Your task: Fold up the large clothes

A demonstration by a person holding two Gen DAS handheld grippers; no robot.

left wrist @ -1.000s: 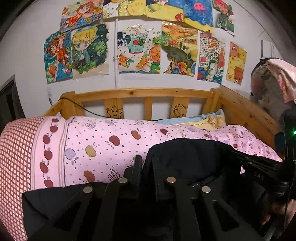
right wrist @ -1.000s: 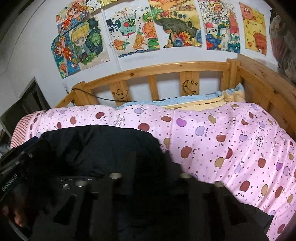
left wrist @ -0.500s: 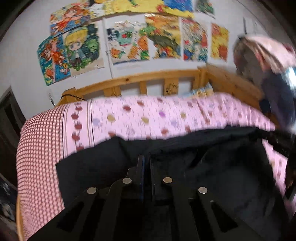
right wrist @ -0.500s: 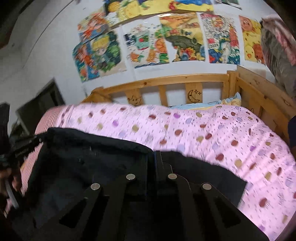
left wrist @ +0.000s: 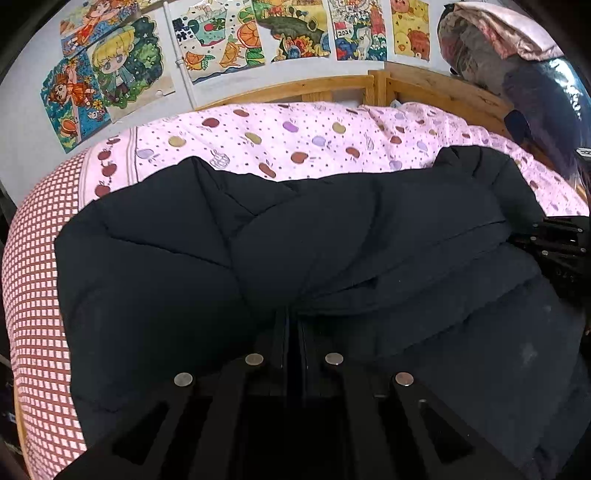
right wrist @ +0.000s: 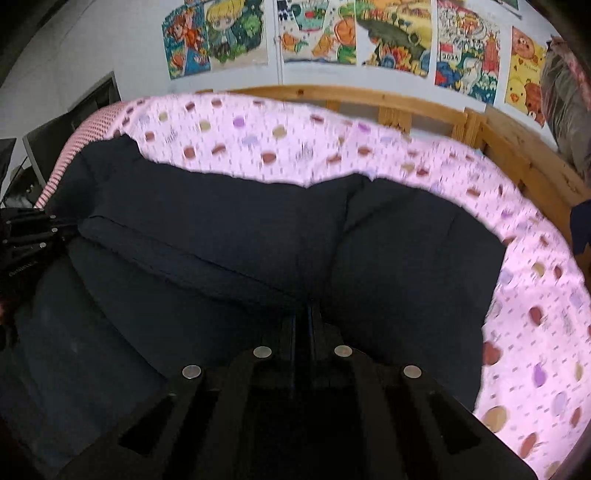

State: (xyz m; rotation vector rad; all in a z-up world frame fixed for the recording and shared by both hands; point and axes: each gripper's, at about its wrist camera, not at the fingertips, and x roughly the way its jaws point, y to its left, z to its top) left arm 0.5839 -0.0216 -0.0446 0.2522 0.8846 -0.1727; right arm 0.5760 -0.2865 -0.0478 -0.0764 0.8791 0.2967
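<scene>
Left wrist view: the black padded jacket [left wrist: 295, 251] now lies spread wide over the pink apple-print quilt [left wrist: 303, 136], puffed and creased, its far edge reaching toward the checked border [left wrist: 33, 280] of the bedding. A second ago it hung bunched between us, with much more quilt and the wooden bed rail [left wrist: 436, 92] showing behind; half a second ago it was stretched taut across the view. We read this as the cloth having been carried forward and brought down on the bed, so one layer now rests on another. Judged from how it lies, this fold is nearly laid, but the top layer is lumpy and would want smoothing.

Our left gripper [left wrist: 293, 325] has its jaws pressed together on a pinch of the jacket's near edge; the fabric rises straight out of the narrow slot. In the right wrist view the right gripper [right wrist: 304, 317] is likewise clamped on the jacket's near edge, with the cloth mounded beyond it. Neither has let go.

Both tools point steeply down at the bed and sit side by side; each shows at the edge of the other's view, low against the jacket. The right view is blurred.

Beyond, painted posters [right wrist: 391, 33] line the wall.
</scene>
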